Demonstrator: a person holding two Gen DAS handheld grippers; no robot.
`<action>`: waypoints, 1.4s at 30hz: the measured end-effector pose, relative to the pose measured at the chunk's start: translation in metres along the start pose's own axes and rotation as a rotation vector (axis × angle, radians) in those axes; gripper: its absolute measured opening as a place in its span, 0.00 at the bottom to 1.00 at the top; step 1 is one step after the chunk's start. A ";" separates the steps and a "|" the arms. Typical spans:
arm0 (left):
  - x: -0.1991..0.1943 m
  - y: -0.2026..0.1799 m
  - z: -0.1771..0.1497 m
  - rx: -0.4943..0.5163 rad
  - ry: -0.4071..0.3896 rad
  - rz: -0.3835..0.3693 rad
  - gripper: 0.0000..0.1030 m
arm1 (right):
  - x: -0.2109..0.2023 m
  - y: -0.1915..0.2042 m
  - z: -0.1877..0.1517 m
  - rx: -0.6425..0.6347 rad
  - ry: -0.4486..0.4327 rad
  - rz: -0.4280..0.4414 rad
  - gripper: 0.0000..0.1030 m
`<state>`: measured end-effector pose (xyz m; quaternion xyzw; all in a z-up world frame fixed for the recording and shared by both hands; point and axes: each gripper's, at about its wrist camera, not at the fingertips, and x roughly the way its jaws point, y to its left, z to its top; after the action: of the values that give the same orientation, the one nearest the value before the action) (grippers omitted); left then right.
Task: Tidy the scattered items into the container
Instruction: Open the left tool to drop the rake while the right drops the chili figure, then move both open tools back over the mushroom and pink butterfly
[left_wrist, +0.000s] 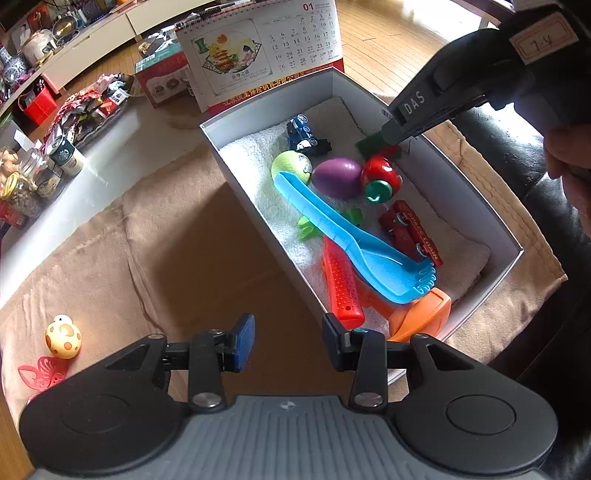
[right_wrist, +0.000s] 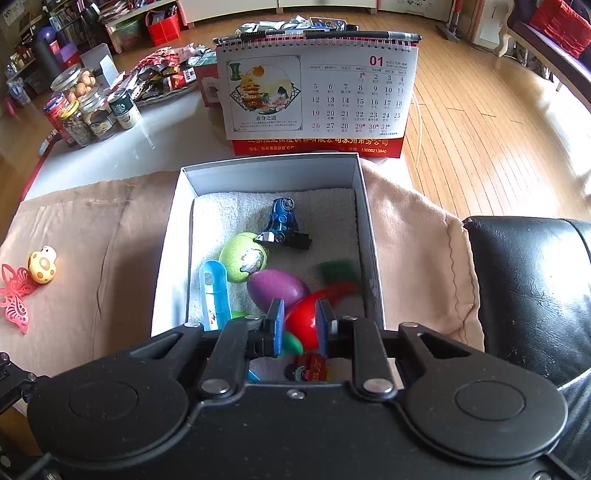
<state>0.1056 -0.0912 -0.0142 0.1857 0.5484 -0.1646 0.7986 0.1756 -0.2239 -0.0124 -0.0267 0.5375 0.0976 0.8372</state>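
A white box lined with a white towel holds a blue train, a green ball, a purple egg, a red apple toy, a red toy car, a blue fork-scoop and orange pieces. My left gripper is open and empty over the tan cloth beside the box's near corner. My right gripper hangs over the box, jaws a little apart, with the red apple toy below them and a blurred green block beyond. A spotted yellow toy and a red butterfly cutout lie on the cloth at left.
A desk calendar stands behind the box. Jars, cans and snack packets crowd the white table at the back left. A black leather seat lies to the right. The right gripper's body reaches over the box's far side.
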 end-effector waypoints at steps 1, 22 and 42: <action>0.001 0.001 0.000 -0.002 0.001 0.000 0.40 | -0.001 0.000 0.000 0.001 -0.001 0.002 0.21; 0.001 0.022 -0.011 -0.055 -0.003 -0.004 0.45 | -0.020 0.046 -0.001 -0.094 -0.030 0.072 0.21; -0.010 0.138 -0.108 -0.345 -0.054 0.027 0.60 | -0.018 0.177 -0.042 -0.269 -0.038 0.222 0.40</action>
<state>0.0786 0.0815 -0.0247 0.0488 0.5443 -0.0622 0.8352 0.0968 -0.0590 -0.0026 -0.0769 0.5031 0.2611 0.8202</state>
